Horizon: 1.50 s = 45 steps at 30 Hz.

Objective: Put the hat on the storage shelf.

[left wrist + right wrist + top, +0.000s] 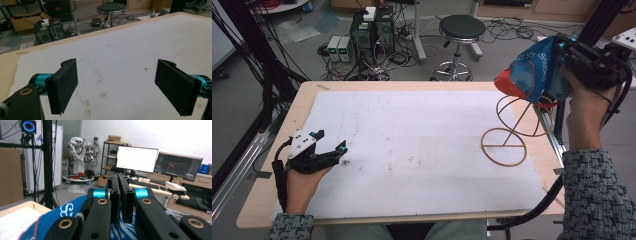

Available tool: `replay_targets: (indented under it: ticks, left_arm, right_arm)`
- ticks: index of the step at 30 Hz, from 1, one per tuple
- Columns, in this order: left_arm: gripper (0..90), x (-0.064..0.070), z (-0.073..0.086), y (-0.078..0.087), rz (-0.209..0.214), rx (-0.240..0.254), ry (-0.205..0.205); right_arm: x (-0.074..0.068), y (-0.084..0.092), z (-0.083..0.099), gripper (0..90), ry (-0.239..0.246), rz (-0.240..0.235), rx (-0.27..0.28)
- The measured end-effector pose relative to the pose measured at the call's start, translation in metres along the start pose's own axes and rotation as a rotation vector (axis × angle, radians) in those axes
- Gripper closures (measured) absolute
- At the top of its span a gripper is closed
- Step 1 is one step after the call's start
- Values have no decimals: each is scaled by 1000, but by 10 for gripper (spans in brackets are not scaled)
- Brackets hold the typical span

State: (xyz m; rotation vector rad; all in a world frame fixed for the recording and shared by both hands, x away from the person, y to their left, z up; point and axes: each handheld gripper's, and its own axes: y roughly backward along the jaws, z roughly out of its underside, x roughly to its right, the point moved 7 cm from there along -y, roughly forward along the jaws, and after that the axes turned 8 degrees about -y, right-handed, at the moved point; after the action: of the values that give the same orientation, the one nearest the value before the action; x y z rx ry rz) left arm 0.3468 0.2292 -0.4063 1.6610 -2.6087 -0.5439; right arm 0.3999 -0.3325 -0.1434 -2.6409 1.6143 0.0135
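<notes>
Cap (532, 75) is covering the top of the wire stand (507, 132), so can't tell if it's resting on it. Right gripper (122, 202) jaws are hiding the pinch pt on the fabric. Right forearm is getting cut off at the high view's right edge.

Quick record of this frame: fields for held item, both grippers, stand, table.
held item: blue and red cap, gripped at its blue cloth, lifted over the table's right edge
right gripper: shut on the cap, jaws pressed together on the blue cloth, pointing level into the room
left gripper: open, nothing between the jaws, resting low on the white mat at the left
wire stand: ring base on the mat at the right, upper loop just below the cap; contact cannot be told
table: wooden top, covered by a stained white mat
</notes>
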Motion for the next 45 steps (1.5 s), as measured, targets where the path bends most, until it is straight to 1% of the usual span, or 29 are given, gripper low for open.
replay_targets:
  ticks: [3, 7, 10, 14, 18, 23, 30, 33, 37, 41, 44, 45]
  left_arm:
    - [188, -1, 0, 1, -2, -1, 1]
    - [188, -2, 0, 1, -3, 2, 5]
    - [188, -1, 1, 0, 1, -2, 3]
    - [188, 3, 1, -2, 9, -7, -1]
    - [188, 4, 1, -3, 11, -11, -5]
    - [188, 4, 2, -3, 10, -12, -4]
    - [188, 5, 2, -3, 14, -14, -5]
    - [188, 5, 2, -3, 15, -11, -4]
    - [189, 5, 2, -4, 16, -13, -6]
    - [189, 6, 3, -4, 18, -14, -5]
    - [189, 6, 3, -4, 18, -16, -7]
    - [189, 6, 3, -4, 17, -14, -5]
  right_arm:
    - [2, 3, 10, 881, -3, 4, -21]
    - [5, 10, 29, 880, 3, 5, -63]
    - [6, 18, 43, 879, -3, 3, -86]
    - [8, 27, 59, 880, -26, -2, -110]
    - [8, 31, 72, 880, -37, -9, -130]
    - [5, 33, 88, 880, -52, -23, -156]
    - [6, 31, 105, 880, -75, -25, -177]
    - [8, 29, 109, 880, -78, -21, -175]
    - [14, 28, 115, 878, -101, -20, -166]
    - [17, 28, 119, 873, -121, -23, -140]
    - [22, 29, 122, 868, -147, -16, -125]
    - [23, 30, 123, 868, -164, -16, -115]
